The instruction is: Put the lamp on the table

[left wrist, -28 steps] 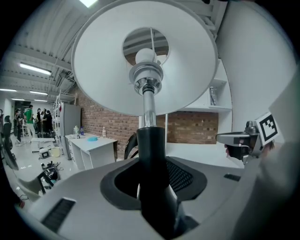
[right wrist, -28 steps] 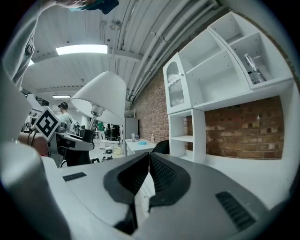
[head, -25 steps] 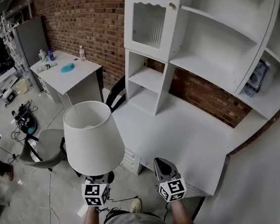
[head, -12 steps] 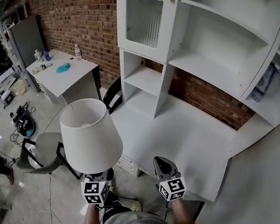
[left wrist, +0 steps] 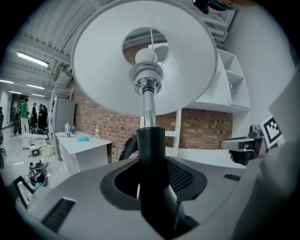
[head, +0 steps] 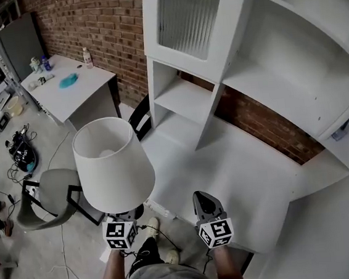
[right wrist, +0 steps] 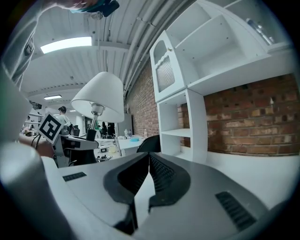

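Note:
A lamp with a white conical shade (head: 112, 167) (left wrist: 145, 61) (right wrist: 101, 96) and a dark stem (left wrist: 152, 164) stands upright in the air, left of the white desk (head: 240, 178). My left gripper (head: 128, 216) (left wrist: 151, 187) is shut on the stem, below the shade. In the head view the shade hides most of that gripper. My right gripper (head: 206, 205) (right wrist: 143, 185) is shut with nothing in it, above the desk's front edge. The lamp's base is hidden.
A white hutch (head: 241, 67) with shelves stands on the back of the desk against a brick wall (head: 100, 26). A black chair (head: 140, 116) and a grey chair (head: 47, 195) stand left of the desk. A second white table (head: 73, 90) with small items lies further left. Cables cross the floor.
The view has shifted closer to the desk and hutch. The lamp stays upright in my left gripper, and both grippers keep their places in the view.

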### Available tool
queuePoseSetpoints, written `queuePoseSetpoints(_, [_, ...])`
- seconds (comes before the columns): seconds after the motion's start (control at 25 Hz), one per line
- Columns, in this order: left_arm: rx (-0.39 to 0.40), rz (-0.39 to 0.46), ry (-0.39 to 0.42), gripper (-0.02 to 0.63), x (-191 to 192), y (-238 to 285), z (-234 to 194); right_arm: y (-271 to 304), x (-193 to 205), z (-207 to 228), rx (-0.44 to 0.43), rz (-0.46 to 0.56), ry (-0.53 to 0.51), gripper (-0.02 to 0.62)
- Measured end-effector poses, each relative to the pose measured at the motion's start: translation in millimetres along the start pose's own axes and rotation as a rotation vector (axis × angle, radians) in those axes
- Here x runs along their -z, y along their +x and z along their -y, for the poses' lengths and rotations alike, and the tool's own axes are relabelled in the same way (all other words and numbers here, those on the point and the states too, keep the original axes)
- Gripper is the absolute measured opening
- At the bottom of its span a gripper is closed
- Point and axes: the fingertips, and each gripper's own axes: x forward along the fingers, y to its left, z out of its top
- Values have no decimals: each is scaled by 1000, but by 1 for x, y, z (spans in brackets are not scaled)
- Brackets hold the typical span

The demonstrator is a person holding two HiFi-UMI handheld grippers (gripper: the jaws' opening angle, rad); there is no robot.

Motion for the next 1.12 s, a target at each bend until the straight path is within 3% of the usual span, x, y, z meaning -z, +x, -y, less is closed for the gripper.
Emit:
queuePoseSetpoints(0.56, [109,5,64,152,-6,123,-52,113,10,30,81,-46,49,25])
queuePoseSetpoints(1.12, [156,-62,52,152,36,211,-81,177,46,49,112,-117,49,25])
